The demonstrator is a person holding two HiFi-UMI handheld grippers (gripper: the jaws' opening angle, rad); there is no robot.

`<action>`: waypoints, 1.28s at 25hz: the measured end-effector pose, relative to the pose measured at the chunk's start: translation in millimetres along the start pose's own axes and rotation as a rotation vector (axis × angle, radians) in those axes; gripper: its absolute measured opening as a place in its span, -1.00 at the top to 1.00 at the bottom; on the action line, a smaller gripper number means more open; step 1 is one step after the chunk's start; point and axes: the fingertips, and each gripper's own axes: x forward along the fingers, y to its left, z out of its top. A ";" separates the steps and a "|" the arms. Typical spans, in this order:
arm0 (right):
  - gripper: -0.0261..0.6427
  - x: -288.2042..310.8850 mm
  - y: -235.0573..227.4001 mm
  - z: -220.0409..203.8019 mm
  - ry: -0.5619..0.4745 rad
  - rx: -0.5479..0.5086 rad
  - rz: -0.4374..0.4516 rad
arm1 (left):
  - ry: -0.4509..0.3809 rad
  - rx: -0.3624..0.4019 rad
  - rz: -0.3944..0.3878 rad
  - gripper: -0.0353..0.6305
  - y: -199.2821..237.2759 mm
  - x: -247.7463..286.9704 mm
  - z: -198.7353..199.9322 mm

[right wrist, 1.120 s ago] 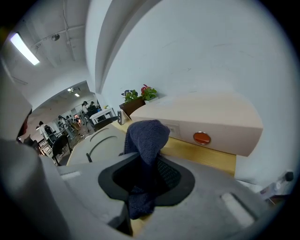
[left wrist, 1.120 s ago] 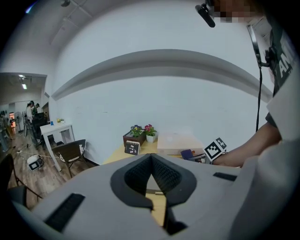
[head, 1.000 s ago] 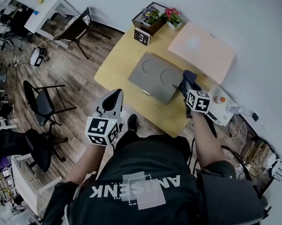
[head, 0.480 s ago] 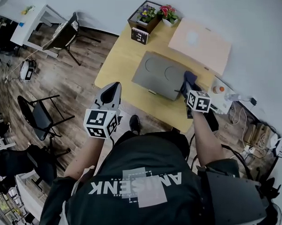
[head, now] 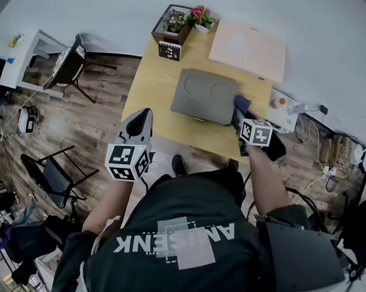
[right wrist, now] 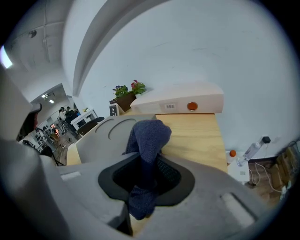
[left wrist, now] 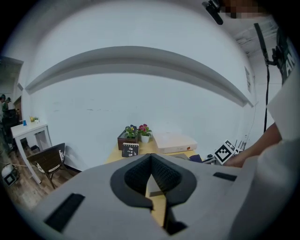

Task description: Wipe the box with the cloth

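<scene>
The flat grey box (head: 203, 96) with two round dents lies on the yellow table (head: 150, 81). My right gripper (head: 239, 117) is shut on a dark blue cloth (head: 241, 104), which it holds at the box's right end. In the right gripper view the cloth (right wrist: 149, 136) bulges up from between the jaws, with the grey box (right wrist: 105, 133) just left of it. My left gripper (head: 142, 119) hangs over the floor, left of the table's front edge. Its jaws are shut with nothing in them, and in the left gripper view its tips (left wrist: 151, 158) meet.
A pale pink flat box (head: 247, 50) lies at the table's back right. A flower planter (head: 175, 22) and a marker card (head: 169, 50) stand at the back left. A white unit with an orange cap (head: 279, 104) and cables sit right of the table. Chairs (head: 66, 66) stand on the wood floor.
The head view has swung, so the table sits higher in the frame. The right gripper still holds the cloth at the box's right end. The left gripper stays beside the table.
</scene>
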 end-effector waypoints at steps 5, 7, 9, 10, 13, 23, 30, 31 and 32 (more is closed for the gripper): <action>0.69 -6.8 6.3 -10.7 -0.015 0.035 -0.035 | 0.002 0.017 -0.065 0.91 9.2 3.0 2.0; 0.69 -11.1 9.1 -16.4 -0.024 0.048 -0.057 | 0.001 0.036 -0.094 0.91 11.5 4.2 3.2; 0.69 -16.1 13.3 -22.9 -0.031 0.062 -0.075 | 0.001 0.046 -0.116 0.91 15.1 5.2 3.6; 0.69 -18.7 16.0 -26.1 -0.032 0.066 -0.082 | 0.002 0.047 -0.126 0.91 16.8 4.9 3.4; 0.69 -26.1 22.9 -36.1 -0.028 0.086 -0.099 | 0.003 0.038 -0.164 0.91 19.2 2.5 2.2; 0.69 -40.3 41.5 -61.5 -0.011 0.122 -0.151 | 0.005 0.032 -0.214 0.91 29.6 -2.4 0.0; 0.68 -54.0 40.1 -63.7 -0.019 0.171 -0.156 | 0.025 0.002 -0.208 0.91 28.7 1.4 -3.2; 0.68 -58.0 39.7 -63.0 -0.028 0.174 -0.152 | 0.024 -0.004 -0.207 0.91 26.6 3.1 -2.4; 0.69 -62.6 40.1 -63.1 -0.033 0.172 -0.147 | 0.020 -0.004 -0.206 0.91 24.4 4.6 -0.8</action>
